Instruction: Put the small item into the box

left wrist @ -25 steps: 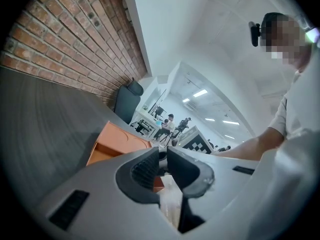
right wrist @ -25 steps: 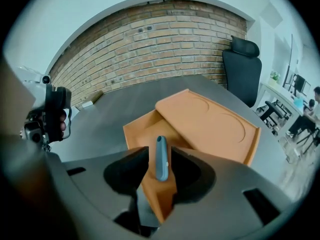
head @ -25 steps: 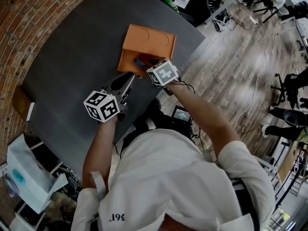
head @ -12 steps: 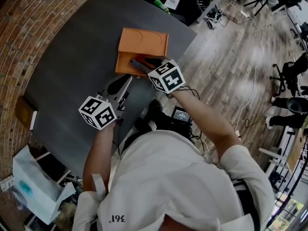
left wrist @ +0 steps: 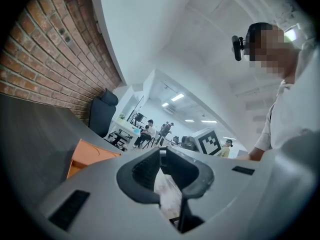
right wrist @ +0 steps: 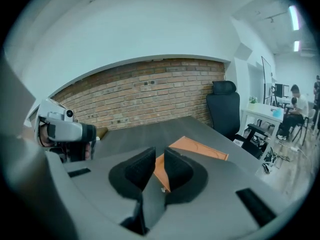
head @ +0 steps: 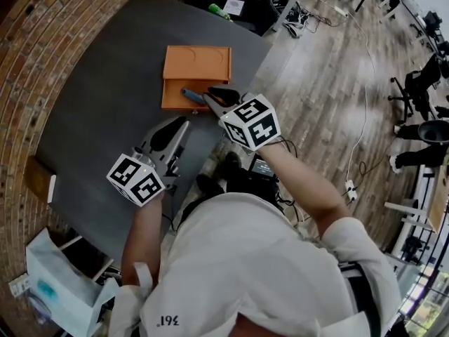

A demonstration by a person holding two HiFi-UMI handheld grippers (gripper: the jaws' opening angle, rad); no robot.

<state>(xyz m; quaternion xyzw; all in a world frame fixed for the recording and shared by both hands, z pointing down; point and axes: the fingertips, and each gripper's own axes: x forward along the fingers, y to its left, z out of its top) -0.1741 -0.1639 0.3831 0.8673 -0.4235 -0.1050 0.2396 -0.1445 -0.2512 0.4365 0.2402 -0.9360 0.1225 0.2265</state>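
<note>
An orange box [head: 196, 63] lies open on the dark grey table [head: 98, 97], and a small blue-grey item [head: 190, 94] lies in its near tray. My right gripper [head: 209, 97] hovers just right of that item at the box's near edge. Its jaws are closing, with a narrow gap and nothing between them. In the right gripper view [right wrist: 157, 156] the orange box [right wrist: 200, 148] shows beyond the pads. My left gripper [head: 179, 126] is held over the table nearer the person, short of the box. In the left gripper view [left wrist: 160, 153] its tips meet with nothing in them.
The table's right edge runs close past the box, with wooden floor [head: 316, 69] beyond it. A green bottle [head: 219, 9] stands at the far edge. A white bag [head: 42, 272] sits low at the left. A black office chair [right wrist: 224, 109] stands behind the table.
The right gripper has drawn back from over the box tray toward the person, its jaws narrowing. The small item now lies alone in the tray. The left gripper has barely moved.
</note>
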